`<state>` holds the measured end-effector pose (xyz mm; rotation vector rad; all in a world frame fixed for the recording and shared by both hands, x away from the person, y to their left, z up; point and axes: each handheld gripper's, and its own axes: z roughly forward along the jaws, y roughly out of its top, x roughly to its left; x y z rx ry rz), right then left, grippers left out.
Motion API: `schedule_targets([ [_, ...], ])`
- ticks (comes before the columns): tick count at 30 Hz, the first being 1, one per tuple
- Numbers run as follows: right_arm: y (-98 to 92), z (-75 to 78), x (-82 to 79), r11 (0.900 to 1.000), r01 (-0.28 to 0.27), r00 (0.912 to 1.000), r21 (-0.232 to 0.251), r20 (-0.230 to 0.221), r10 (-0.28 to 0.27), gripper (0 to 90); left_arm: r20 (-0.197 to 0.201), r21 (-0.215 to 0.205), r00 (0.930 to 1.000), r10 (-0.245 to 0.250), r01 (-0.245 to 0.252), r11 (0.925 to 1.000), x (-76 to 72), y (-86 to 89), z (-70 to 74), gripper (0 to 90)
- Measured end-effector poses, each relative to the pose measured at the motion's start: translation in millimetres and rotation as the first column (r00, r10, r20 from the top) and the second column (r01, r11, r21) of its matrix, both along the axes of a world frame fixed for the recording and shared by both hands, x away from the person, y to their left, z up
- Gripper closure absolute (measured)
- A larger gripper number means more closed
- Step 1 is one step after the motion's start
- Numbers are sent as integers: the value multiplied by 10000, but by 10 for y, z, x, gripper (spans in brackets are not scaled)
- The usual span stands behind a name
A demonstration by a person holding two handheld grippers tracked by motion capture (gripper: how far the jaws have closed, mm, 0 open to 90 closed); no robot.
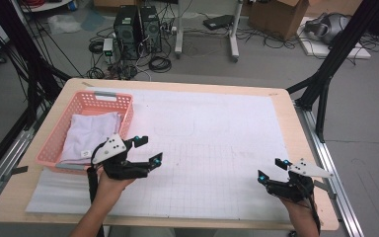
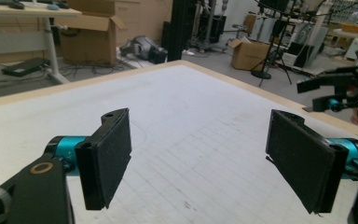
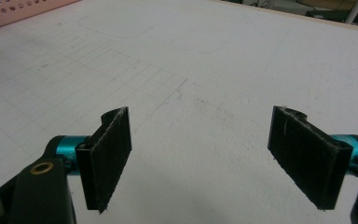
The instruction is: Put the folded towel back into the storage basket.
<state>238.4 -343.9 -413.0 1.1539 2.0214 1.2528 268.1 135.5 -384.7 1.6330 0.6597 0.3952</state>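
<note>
Near the table's left edge, a folded lilac cloth fills the pink perforated plastic basket. Both the left gripper and right gripper hover with jaws spread, empty; likely next the left one must reach in and pinch it.

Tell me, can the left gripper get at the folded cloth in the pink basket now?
Probably yes: the left gripper is open beside the pink basket, and the folded cloth lies uncovered.

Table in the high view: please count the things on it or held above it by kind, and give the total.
Pink perforated plastic basket: 1
Folded pale lilac cloth, lying inside the basket: 1
White gridded paper mat: 1
Black two-jaw grippers, left gripper and right gripper, both open and holding nothing: 2
Total: 5
</note>
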Motion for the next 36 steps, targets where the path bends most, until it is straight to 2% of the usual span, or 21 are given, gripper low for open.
schedule_targets([
  [3,5,6,-26,10000,34,10000,16,11,-34,203,-20,195,9999,-133,133,9997,-67,-73,-93,227],
  [8,9,6,-46,10000,12,10000,-45,50,-12,203,-151,283,9989,-449,454,9986,-135,-177,-227,228],
  [14,10,7,-54,10000,48,10000,-8,34,-48,203,-334,391,9986,-418,431,9983,-160,-191,-355,230],
  [36,40,-11,-28,10000,-32,10000,-42,-24,32,203,-455,326,9989,-57,72,9994,-142,-81,-388,229],
])
